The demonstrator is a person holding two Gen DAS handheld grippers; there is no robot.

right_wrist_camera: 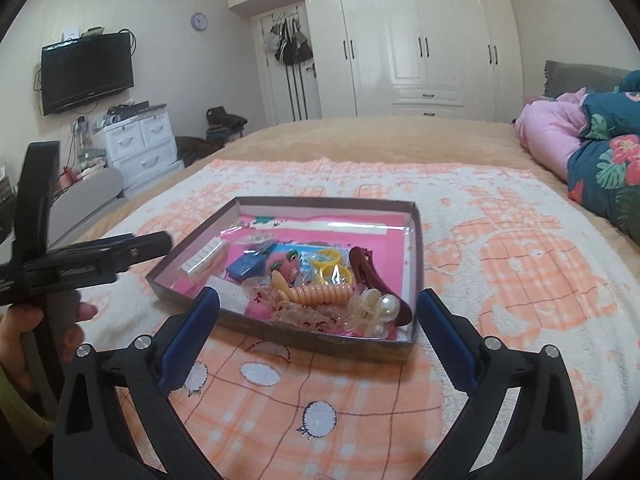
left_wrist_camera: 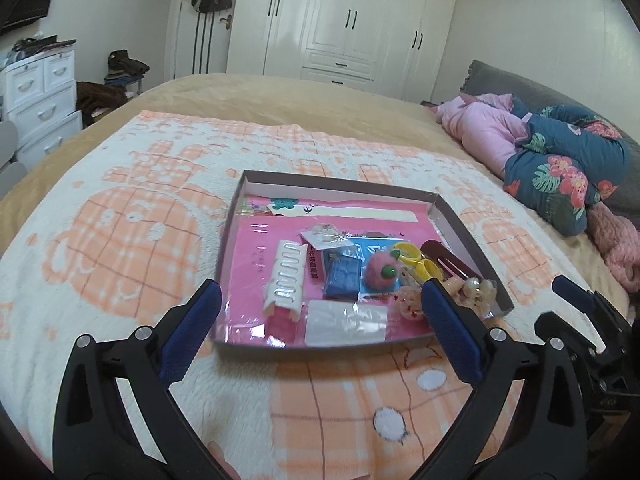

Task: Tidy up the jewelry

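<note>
A: Where are the jewelry pieces now?

B: All of them lie in the shallow cardboard tray (right_wrist_camera: pixel 416 240) in the middle of both views, on the orange and white blanket (right_wrist_camera: pixel 520 264). Most pieces crowd the lower right corner of the tray in the right wrist view: a pearl clip (right_wrist_camera: pixel 376 306), a peach spiral hair tie (right_wrist_camera: pixel 324 294), a dark red hair claw (right_wrist_camera: pixel 372 274) and two yellow rings (right_wrist_camera: pixel 330 266).

A: And the grippers?

B: The left gripper (left_wrist_camera: pixel 320 312) has its jaws wide apart, with nothing between them; it hovers at the near edge of the tray. The right gripper (right_wrist_camera: pixel 318 316) is also spread wide and empty — its blue pads (right_wrist_camera: pixel 188 344) frame the near side of the tray.

A: How will these things handle?

B: I think they are all very light. The spiral tie looks soft and springy, so it can be pinched at the middle. The pearl clip looks hard and smooth and may slip; better to take it at the clear petals, not at the round pearl. The hair claw looks stiff, so a grip across its narrow body seems safe.

A: Any risk?

B: The pieces touch each other in that corner — lifting one may drag a neighbour. The white comb (left_wrist_camera: pixel 285 280) and the blue packet (left_wrist_camera: pixel 342 274) in the left wrist view lie more apart and look easier to take.
</note>
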